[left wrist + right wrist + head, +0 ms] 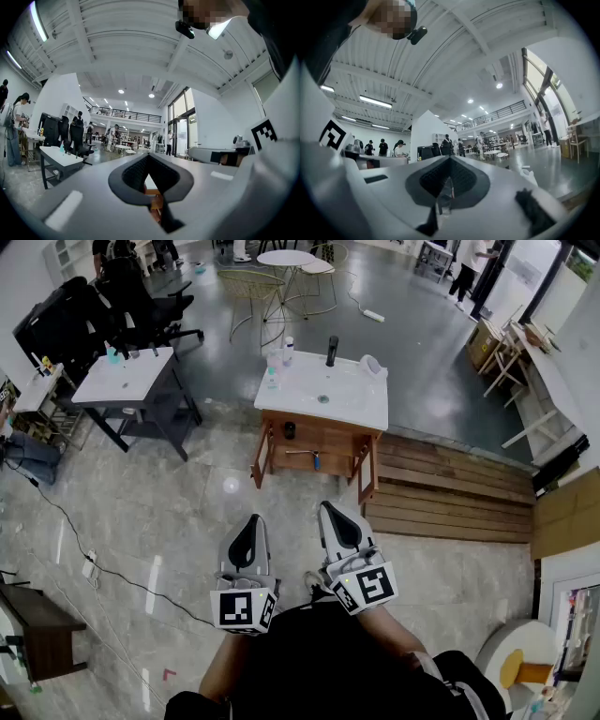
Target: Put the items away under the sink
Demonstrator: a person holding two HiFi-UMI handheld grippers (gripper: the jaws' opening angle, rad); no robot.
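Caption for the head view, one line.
Left gripper and right gripper, jaws shut and empty, held close to the body facing the white sink on its wooden stand, bottles on top.

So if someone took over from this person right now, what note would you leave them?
Left claw: shut, empty, held level near the body.
Right claw: shut, empty, right beside it.
Sink stand: ahead across the floor, likely out of reach from here.
On top: small bottles at the back left corner, white cloth at the back right, tap between them.
The shelves under the sink hold a dark item and a blue-tipped one.
Left to do: walk up, then move the bottles and cloth below.
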